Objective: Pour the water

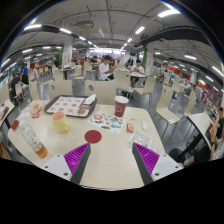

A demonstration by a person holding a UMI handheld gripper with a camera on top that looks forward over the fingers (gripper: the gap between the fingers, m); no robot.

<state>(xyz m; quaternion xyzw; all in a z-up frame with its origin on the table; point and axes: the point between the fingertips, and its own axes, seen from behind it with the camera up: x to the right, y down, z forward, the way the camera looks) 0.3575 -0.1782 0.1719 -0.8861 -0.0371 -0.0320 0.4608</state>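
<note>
My gripper (112, 158) hovers over the near part of a pale table (110, 170), fingers wide apart and open, with only bare tabletop between the magenta pads (77, 156). Beyond the fingers lies a flat red disc (93, 136). Further back stands a red cup (121, 105), upright. To the left of the disc is a yellowish cup (61, 122). A bottle (33, 139) with a pale cap lies or leans near the table's left edge.
A tray (70, 105) with small items sits at the back left of the table. Flat packets (108, 124) and a wrapper (140, 138) lie behind the right finger. Chairs (166, 114) stand to the right; more tables and people fill the hall behind.
</note>
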